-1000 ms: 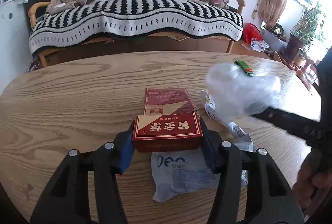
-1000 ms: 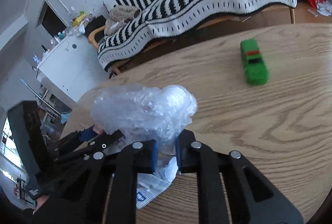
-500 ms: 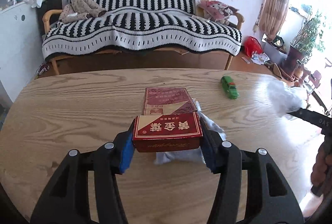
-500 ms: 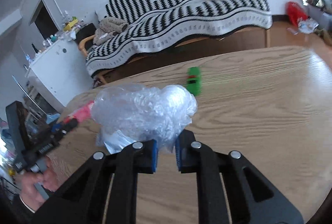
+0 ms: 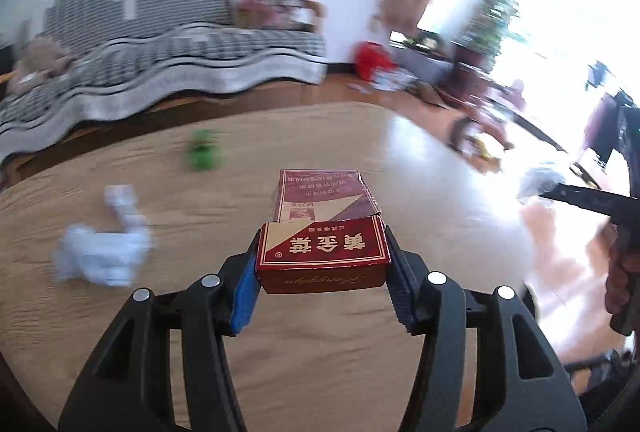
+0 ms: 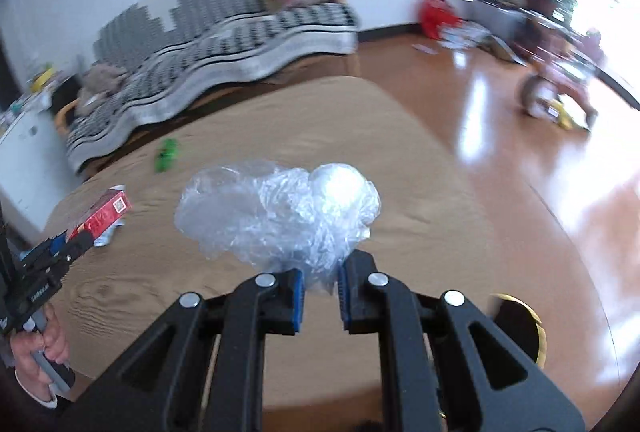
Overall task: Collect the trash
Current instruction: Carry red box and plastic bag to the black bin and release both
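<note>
The left tongs pinch a red and gold cardboard cigarette box by its two sides, its hinged lid flipped open and pointing away from the camera. The box hangs above the oval wooden bench, clear of its surface. On the bench to the left lies a crumpled white plastic wrapper, and beyond it a small green toy car, both blurred.

The right tongs are pressed nearly together on the lower edge of a crumpled ball of clear plastic film, which bulges above the blue pads and sits over the bench near its rounded end. In the right wrist view the left tongs and the red box appear at the left edge, with a hand gripping the handle below them. A sofa with a black and white striped blanket stands behind the bench, and shiny brown floor stretches to the right.
</note>
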A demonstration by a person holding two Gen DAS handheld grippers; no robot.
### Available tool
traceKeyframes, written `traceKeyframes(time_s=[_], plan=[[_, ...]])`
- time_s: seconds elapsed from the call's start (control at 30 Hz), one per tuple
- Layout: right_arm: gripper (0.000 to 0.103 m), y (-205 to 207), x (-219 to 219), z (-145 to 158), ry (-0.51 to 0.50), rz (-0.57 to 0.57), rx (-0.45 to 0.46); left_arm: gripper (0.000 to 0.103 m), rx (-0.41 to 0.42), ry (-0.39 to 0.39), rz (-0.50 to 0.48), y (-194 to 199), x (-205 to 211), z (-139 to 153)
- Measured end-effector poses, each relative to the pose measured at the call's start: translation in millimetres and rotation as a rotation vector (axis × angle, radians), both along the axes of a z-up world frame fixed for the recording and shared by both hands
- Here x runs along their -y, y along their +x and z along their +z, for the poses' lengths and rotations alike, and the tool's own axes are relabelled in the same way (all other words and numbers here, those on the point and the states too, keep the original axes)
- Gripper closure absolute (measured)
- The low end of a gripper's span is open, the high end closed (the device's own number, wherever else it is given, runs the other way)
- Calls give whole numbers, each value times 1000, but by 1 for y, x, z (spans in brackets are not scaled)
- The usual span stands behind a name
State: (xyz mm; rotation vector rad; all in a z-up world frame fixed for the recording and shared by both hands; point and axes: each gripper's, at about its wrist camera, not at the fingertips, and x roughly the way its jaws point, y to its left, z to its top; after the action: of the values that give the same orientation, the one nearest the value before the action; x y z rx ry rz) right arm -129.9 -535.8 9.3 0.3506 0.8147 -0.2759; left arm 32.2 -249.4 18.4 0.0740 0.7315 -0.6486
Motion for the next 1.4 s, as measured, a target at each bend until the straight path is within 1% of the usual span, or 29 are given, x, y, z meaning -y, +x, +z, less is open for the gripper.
traceKeyframes(time_s=[0.07,0.1,0.2,0.3,0.37,0.43,0.5,0.63,0.73,0.9,1.07,1.3,1.33,1.37,1.4], plan=[[89,-29,31,-7,0,-73,-24,49,-18,-12,-69,-18,41,-3],[89,-42,45,-11,2,-106,-42,49,-29,-12,-122,-33,73,-5],[89,-86,92,-33,34,-200,-112,49,-44,-4,-233,-71,134,-15],[89,-119,125,-49,49,-254,-163,49,-74,12,-328,-107,192,-31],[89,-133,140,-60,62,-278,-189,49,-107,20,-371,-124,217,-43],[89,-142,155,-75,76,-291,-242,49,-148,37,-413,-140,243,-59],[89,-144,165,-91,73,-286,-307,49,-155,64,-439,-152,261,-71],[89,-141,175,-118,100,-274,-386,49,-194,114,-469,-170,279,-101],[89,-141,175,-124,109,-264,-405,49,-213,147,-477,-178,289,-120],[89,-132,170,-123,109,-254,-420,49,-241,165,-476,-173,292,-136],[89,-125,168,-124,112,-249,-435,49,-258,169,-476,-163,293,-137],[89,-121,167,-128,118,-246,-458,49,-270,167,-495,-167,306,-135],[83,-121,167,-130,120,-245,-467,49,-274,167,-497,-168,308,-135],[73,-122,167,-132,118,-248,-478,48,-277,168,-499,-169,309,-136],[42,-120,167,-133,110,-245,-486,46,-285,172,-504,-170,312,-137]])
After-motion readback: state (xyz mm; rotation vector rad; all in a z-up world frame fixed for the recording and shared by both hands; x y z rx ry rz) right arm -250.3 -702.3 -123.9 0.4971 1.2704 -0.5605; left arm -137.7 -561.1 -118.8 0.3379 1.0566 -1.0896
